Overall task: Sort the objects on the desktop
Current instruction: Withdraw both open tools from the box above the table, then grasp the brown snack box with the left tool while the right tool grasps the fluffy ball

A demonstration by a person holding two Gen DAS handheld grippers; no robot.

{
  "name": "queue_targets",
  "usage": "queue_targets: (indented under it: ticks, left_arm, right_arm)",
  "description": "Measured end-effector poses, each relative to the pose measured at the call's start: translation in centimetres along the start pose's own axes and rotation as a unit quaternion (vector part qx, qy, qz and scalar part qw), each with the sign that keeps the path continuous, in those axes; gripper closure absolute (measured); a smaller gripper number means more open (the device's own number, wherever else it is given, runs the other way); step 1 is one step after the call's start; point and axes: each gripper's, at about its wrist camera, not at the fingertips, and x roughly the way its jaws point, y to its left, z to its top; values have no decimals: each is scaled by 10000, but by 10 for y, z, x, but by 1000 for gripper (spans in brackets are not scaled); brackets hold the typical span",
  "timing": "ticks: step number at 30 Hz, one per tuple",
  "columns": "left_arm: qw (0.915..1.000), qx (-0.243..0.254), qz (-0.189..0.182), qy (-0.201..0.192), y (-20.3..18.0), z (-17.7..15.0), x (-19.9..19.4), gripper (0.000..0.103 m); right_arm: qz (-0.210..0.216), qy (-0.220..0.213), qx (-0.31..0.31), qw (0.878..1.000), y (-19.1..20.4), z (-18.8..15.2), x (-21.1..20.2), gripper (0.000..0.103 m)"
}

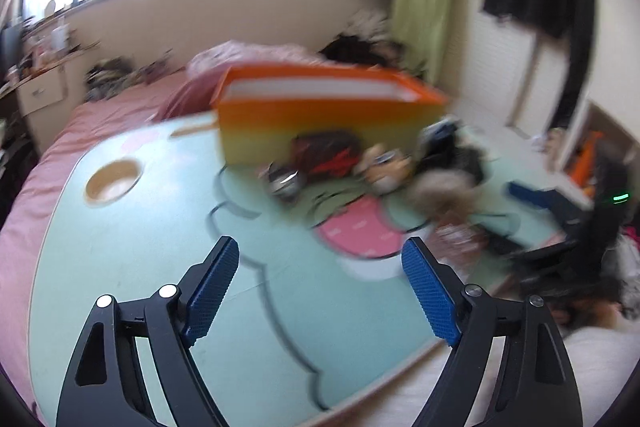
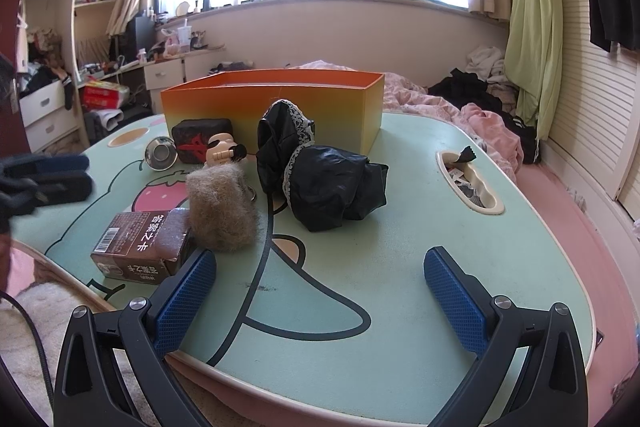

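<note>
A mint-green cartoon table [image 2: 400, 227] carries an orange box [image 2: 272, 103] at its far side. In front of the box lie a black lace-trimmed cloth [image 2: 320, 179], a tan fuzzy pouch [image 2: 222, 207], a brown card box [image 2: 140, 247], a dark block with a red mark [image 2: 200, 143], a small cream figure [image 2: 224, 151] and a metal cup [image 2: 161, 153]. My right gripper [image 2: 320, 253] hangs open over the near table edge, holding nothing. The left wrist view is blurred. There my left gripper [image 1: 320, 241] is open and bare above the table, short of the orange box [image 1: 320, 119].
A recessed slot [image 2: 468, 183] at the table's right holds small items. A round cup hole [image 1: 114, 181] sits at the left. The table stands on a pink bed [image 2: 560, 211] with piled clothes behind it. The left gripper's blurred fingers [image 2: 52, 173] show at the right view's left edge.
</note>
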Motion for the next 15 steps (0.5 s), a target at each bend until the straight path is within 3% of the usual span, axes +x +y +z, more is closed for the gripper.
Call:
queue_targets:
  ticks: [3,7,9,13,14,15]
  left_arm:
    - [9972,514,-548,73,-26,1,-1,19]
    - [9867,1342,-810,432,-67,-2,20,21]
    - [9832,1563,-764,548,-74,-2,32,36]
    - [9844,1404,-637,843,-68,5,55,54]
    - [9855,1272,-737,849,-64,6,56,61]
    - [9862,1180,-782,857,-60,7,56,61]
  right_arm:
    - [5,-2,5,10000,-1,0,0,0]
    - [13,-5,6,10000,0,0,0,0]
    - [-47,-29,30,10000,-3,0,0,0]
    - [367,-354,541,9972,-23,-3,-11,2]
    - [459,-374,660,9961,-27,-2,-11,9]
    - [539,-346,736,9952,-30,0,-11,18]
